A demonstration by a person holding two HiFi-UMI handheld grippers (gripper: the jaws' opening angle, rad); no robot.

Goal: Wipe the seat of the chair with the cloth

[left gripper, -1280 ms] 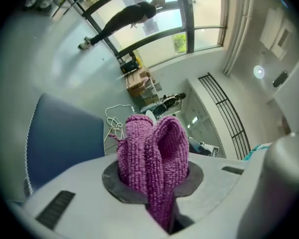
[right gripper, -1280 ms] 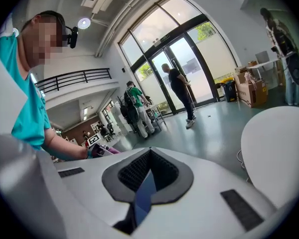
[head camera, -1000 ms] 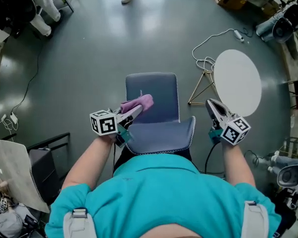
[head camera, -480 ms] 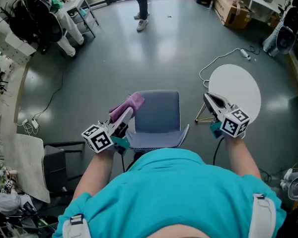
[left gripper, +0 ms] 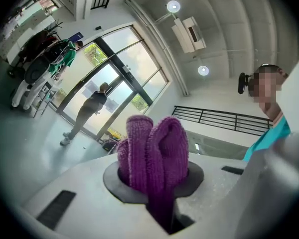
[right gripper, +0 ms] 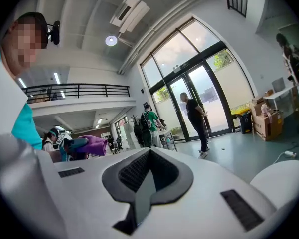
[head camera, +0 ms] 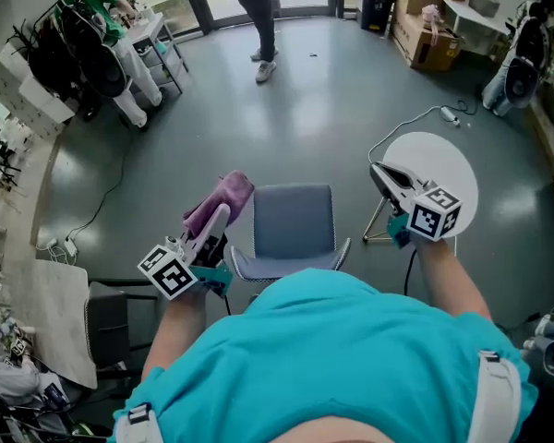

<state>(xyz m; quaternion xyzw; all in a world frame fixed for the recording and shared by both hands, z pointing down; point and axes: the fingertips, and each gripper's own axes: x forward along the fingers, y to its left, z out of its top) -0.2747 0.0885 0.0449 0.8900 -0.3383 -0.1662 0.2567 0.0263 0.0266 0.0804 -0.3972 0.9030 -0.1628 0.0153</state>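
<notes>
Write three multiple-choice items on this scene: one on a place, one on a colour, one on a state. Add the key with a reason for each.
1. In the head view, the round white table stands on which side of the chair?
A) left
B) right
C) directly in front of it

2. The cloth is:
A) purple
B) yellow
C) white

3. The right claw is:
A) shut on the cloth
B) wide open
C) shut and empty

Key:
1 B, the table top lies to the right of the seat.
2 A, purple folds stick up from the left claw.
3 C, its jaws meet with nothing between them.
</notes>
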